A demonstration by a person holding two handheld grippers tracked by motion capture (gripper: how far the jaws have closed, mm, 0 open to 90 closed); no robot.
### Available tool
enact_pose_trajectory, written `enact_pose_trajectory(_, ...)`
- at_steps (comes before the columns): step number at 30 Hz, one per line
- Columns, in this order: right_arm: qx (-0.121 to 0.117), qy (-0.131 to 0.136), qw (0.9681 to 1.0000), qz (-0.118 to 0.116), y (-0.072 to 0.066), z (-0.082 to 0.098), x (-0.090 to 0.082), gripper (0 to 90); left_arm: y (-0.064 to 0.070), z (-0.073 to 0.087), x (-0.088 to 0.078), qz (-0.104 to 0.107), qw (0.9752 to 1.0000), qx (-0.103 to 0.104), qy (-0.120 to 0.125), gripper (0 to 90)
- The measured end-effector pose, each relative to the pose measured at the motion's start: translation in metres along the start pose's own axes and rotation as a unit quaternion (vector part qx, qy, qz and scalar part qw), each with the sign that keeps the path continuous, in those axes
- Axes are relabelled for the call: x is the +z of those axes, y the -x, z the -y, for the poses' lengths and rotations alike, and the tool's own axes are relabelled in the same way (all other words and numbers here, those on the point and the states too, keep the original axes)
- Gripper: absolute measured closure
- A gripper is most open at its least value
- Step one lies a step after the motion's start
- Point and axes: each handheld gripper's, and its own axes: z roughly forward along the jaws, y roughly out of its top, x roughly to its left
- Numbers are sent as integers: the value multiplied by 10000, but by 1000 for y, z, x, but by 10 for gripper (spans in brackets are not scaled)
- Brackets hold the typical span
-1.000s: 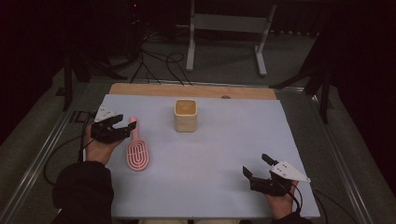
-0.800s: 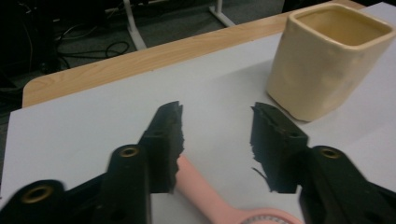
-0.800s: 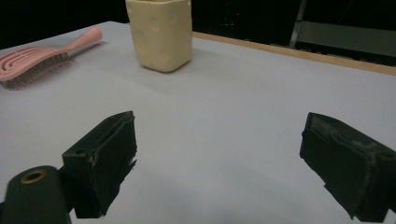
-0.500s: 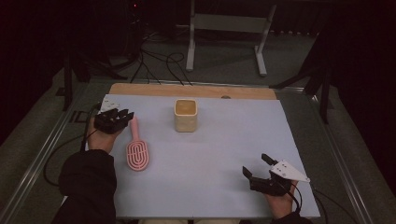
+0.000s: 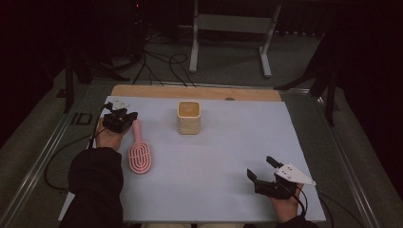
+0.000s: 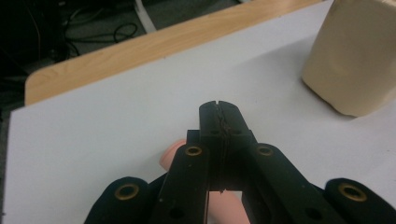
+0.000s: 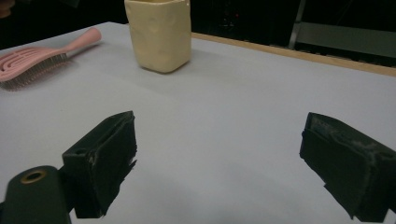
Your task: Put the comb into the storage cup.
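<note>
The room around me is dark, with cables on the floor and a metal stand beyond the far edge; the table (image 5: 223, 156) is a pale sheet with a wooden strip along its back. On my left, the left gripper (image 5: 129, 117) sits over the handle end of the pink hairbrush (image 5: 139, 156), which lies flat near the left edge with its handle pointing away from me. Its fingers have just been closing and now stand together, tip against tip; in the left gripper view (image 6: 219, 116) the brush handle (image 6: 173, 156) shows just below and behind the closed tips, not between them (whether they touch it I cannot tell). The cream cup (image 5: 189, 117) stands upright at mid-table towards the back, apart from the brush. On my right, the right gripper (image 5: 262, 169) rests near the front edge, well apart from everything, its fingers (image 7: 105, 154) wide apart over bare table.
</note>
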Motion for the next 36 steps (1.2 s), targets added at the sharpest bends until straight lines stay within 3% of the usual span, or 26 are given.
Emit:
enact_pose_trajectory(11,-7,-7,10000,9,0,0,0,107,12,1,25,60,9975,314,-628,900)
enact_pose_trajectory(18,-14,-13,10000,18,0,0,0,107,18,7,36,44,9938,466,-1010,900)
enact_pose_trajectory(28,-41,-29,10000,9,0,0,0,108,18,14,40,-55,9871,730,-1423,900)
enact_pose_trajectory(36,-31,-43,10000,16,0,0,1,109,12,25,33,-83,9847,743,-1577,900)
